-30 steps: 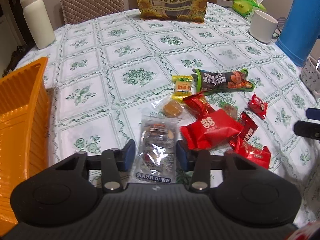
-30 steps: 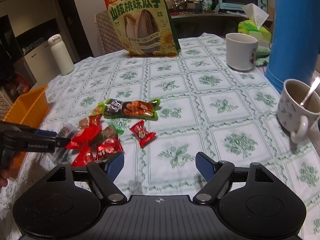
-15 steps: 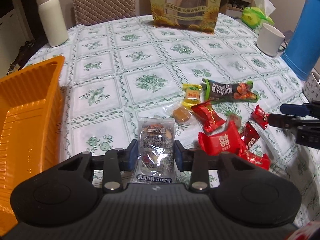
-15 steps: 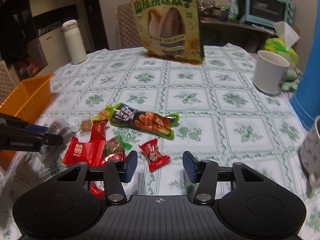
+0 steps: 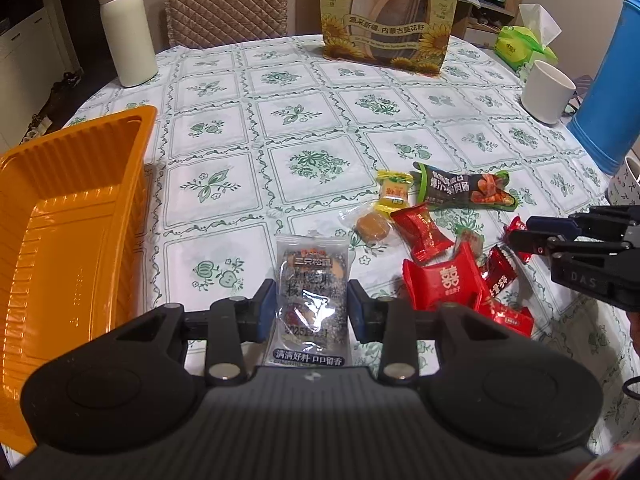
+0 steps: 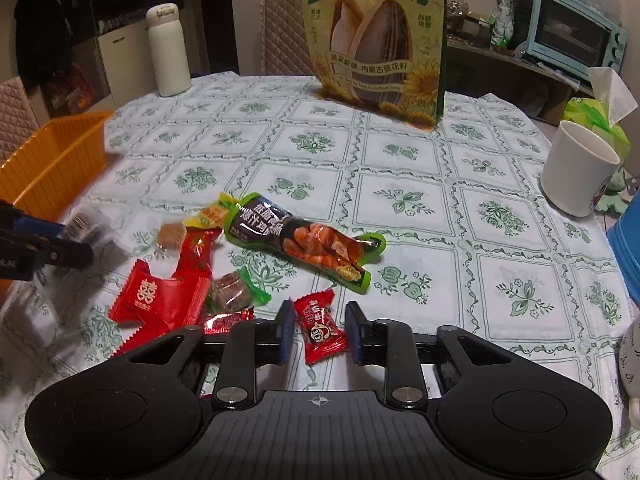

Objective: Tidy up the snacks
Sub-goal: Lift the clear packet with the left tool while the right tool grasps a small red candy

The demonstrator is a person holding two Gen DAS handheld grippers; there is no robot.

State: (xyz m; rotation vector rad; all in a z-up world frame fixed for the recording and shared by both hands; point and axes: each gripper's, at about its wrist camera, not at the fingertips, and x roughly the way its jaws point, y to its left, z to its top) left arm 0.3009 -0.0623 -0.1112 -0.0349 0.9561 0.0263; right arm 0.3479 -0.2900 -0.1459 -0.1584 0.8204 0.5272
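Left wrist view: our left tool [image 5: 311, 309] is clamped on a clear sesame-nut packet [image 5: 311, 284], pads pressed on both long edges. The orange tray [image 5: 80, 216] sits just to the left, its near wall beside the tool, its inside bare where we can see it. Between tray and snack pile the worktop [image 5: 224, 184] has an open strip of cloth.

Right wrist view: our right tool [image 6: 319, 330] is closing its jaws around a small red candy [image 6: 320, 326] lying on the worktop; the candy is between the pads, a thin gap shows on each side (not pinched yet). Just left of it lie a red square packet [image 6: 158, 296], a green-wrapped candy [image 6: 234, 294] and another red wrapper [image 6: 228, 322], touching or overlapping each other. A long sausage pack [image 6: 304, 242] lies just beyond, tilted.

Right of the candy the cloth is free out to a white mug [image 6: 578, 170] near the far right edge. A sunflower seed bag [image 6: 376, 40] stands upright at the back, well apart from the pile.
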